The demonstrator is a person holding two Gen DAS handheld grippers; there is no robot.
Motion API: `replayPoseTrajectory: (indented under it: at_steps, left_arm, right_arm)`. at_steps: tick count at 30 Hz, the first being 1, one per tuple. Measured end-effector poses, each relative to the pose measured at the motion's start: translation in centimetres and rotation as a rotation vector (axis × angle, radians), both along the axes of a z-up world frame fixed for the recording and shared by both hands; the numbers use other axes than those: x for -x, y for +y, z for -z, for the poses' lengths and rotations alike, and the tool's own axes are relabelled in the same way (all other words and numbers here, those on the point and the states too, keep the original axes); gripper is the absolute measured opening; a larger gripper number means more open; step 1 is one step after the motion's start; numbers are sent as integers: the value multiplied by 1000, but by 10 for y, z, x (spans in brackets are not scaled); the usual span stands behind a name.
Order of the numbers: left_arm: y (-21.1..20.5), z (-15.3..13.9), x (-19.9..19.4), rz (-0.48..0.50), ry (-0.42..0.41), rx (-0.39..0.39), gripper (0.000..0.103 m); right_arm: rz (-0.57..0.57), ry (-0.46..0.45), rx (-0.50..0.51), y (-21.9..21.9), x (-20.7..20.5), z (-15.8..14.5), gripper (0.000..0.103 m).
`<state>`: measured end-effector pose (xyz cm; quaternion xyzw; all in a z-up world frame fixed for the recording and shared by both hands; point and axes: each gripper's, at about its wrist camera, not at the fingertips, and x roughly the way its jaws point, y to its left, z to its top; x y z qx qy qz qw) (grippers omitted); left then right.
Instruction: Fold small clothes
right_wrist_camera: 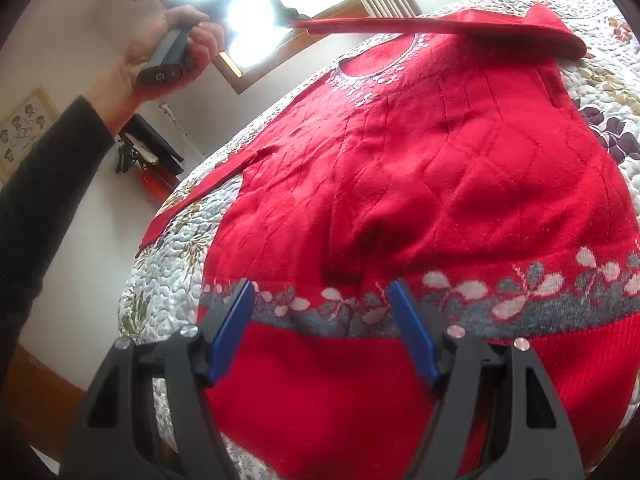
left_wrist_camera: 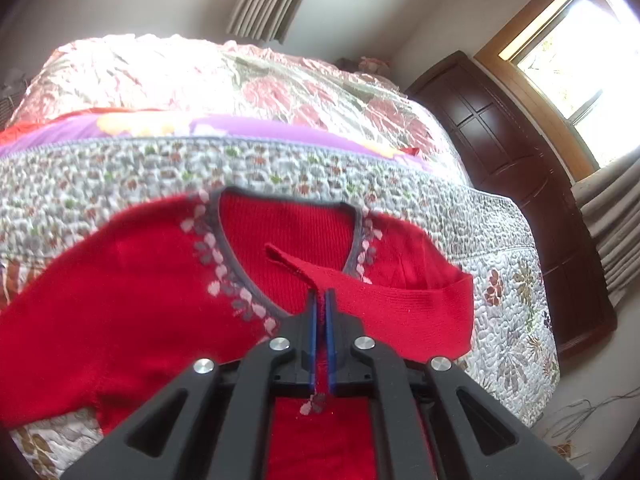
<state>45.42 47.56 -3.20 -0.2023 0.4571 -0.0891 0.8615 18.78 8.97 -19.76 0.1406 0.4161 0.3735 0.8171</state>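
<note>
left wrist view: the left tongs (left_wrist_camera: 320,298) are pressed together on a strip of the red sweater (left_wrist_camera: 132,280) — a sleeve end, by the look of it — held up over the neckline, with the body spread on the quilted bed (left_wrist_camera: 504,280).

right wrist view: the right tongs (right_wrist_camera: 322,292) hang spread just above the near hem band, pinching nothing; far left, a hand (right_wrist_camera: 168,48) grips the other tool's handle. the sleeve fold seems under way — next, lay that sleeve across the chest and let go.
</note>
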Motion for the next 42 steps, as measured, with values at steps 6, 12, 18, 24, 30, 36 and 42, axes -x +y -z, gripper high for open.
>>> replayPoseTrajectory:
  at_steps: [6, 12, 18, 24, 30, 36, 42]
  left_arm:
    - [36, -30, 0, -38, -61, -16, 3]
    - [82, 17, 13, -99, 6, 21, 3]
    - [98, 71, 26, -114, 54, 80, 3]
    - [111, 102, 36, -129, 77, 113, 3]
    - [123, 121, 39, -149, 76, 140, 3]
    - [134, 109, 46, -147, 31, 180, 3]
    - [133, 129, 47, -135, 94, 118, 3]
  right_arm:
    - [-14, 9, 2, 7, 3, 4, 70]
    - [-30, 11, -1, 16, 5, 5, 70]
    - [-50, 10, 7, 24, 8, 6, 70]
    - [-55, 13, 14, 27, 8, 8, 70]
    - [-60, 12, 23, 31, 8, 12, 71]
    - [-61, 14, 30, 31, 7, 14, 71]
    - [-60, 15, 23, 33, 7, 16, 72]
